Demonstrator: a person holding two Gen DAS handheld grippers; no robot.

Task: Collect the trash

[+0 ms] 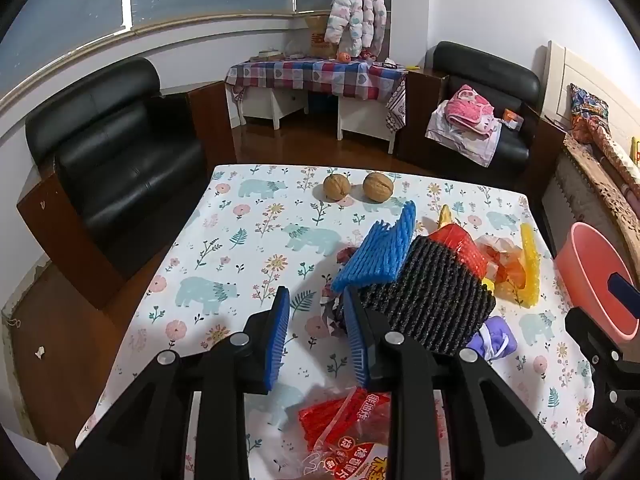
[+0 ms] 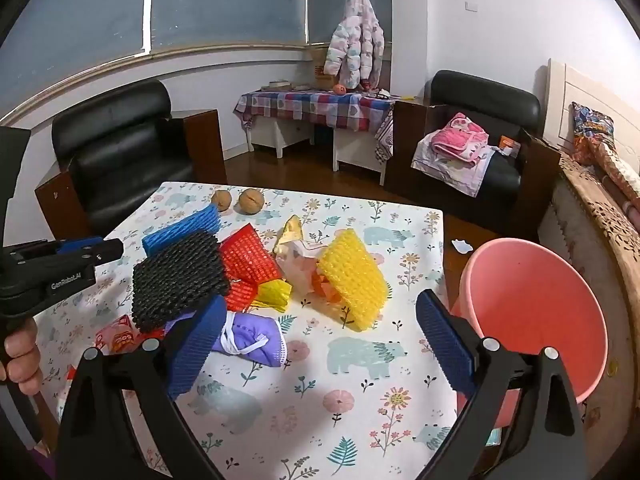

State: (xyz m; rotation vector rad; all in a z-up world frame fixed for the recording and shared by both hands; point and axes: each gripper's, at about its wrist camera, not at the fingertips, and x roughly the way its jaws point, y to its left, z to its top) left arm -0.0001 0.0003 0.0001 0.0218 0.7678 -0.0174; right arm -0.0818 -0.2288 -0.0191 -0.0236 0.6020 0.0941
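Foam-net sleeves, light and squashy, heaped on the floral-cloth table (image 2: 360,408).
Pinch black foam net (image 2: 178,280) at its 6 o'clock edge; left gripper (image 1: 316,344) half-open and empty, right gripper (image 2: 320,344) wide and empty.

your left gripper (image 1: 316,332) hangs part-open over the tabletop (image 1: 240,248), nothing between its fingers (image 1: 280,336); black foam net (image 1: 432,292) just right, pink bucket (image 1: 596,280) far right.

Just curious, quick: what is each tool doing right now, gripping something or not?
Left tool: open, holding nothing.
Right tool: wide open, holding nothing.
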